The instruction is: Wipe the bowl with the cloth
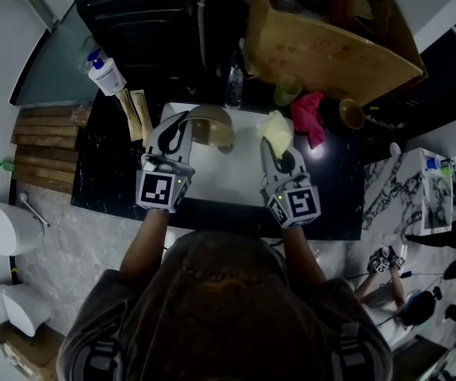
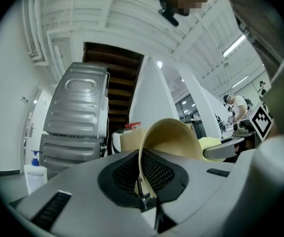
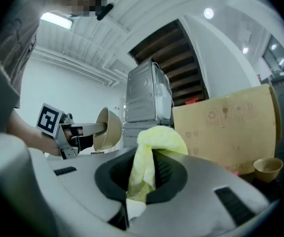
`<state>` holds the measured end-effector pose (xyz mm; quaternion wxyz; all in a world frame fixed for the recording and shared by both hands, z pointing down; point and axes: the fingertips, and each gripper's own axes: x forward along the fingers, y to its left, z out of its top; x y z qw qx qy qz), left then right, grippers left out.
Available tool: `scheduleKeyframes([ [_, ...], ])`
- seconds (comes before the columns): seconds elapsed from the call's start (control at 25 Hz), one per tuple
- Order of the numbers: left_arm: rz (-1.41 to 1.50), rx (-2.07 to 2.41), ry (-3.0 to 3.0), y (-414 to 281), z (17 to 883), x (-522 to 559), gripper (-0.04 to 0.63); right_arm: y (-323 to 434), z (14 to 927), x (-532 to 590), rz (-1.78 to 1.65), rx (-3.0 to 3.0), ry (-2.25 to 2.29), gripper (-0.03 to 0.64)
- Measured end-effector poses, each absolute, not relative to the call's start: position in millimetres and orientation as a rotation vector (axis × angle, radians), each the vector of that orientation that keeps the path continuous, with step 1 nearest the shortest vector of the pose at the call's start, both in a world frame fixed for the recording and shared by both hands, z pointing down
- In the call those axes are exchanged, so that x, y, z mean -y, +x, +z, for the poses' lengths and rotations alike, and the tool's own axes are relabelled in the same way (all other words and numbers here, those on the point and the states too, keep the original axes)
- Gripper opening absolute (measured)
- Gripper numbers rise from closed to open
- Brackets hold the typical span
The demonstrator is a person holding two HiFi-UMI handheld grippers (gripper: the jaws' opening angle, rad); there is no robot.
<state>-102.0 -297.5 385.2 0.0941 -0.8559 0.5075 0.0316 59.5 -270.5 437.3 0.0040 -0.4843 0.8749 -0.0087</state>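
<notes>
A tan bowl [image 1: 212,125] is held up by its rim in my left gripper [image 1: 178,130], tilted on its side above the dark counter. In the left gripper view the bowl [image 2: 169,137] rises from between the shut jaws. My right gripper [image 1: 277,151] is shut on a yellow cloth [image 1: 277,130], which bunches above its jaws [image 3: 154,152]. The right gripper view shows the bowl [image 3: 108,128] off to the left with its mouth turned toward the cloth, a short gap between them.
A pink cloth [image 1: 310,114], a green cup [image 1: 286,92] and a second tan bowl [image 1: 351,113] lie at the counter's back right. A large cardboard box [image 1: 323,38] stands behind them. A soap pump bottle [image 1: 106,75] stands at the back left by wooden slats [image 1: 41,145].
</notes>
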Motion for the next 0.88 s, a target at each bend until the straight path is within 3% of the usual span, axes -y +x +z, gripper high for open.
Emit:
scheduleKeyframes([
  [0.16, 0.252, -1.453, -2.482, -102, 368, 281, 0.017, 54, 413, 261, 0.132, -2.675, -1.474, 0.018],
  [0.88, 0.233, -1.48, -2.529, -98, 379, 276, 0.017, 58, 417, 260, 0.148, -2.695, -1.542, 0.017],
])
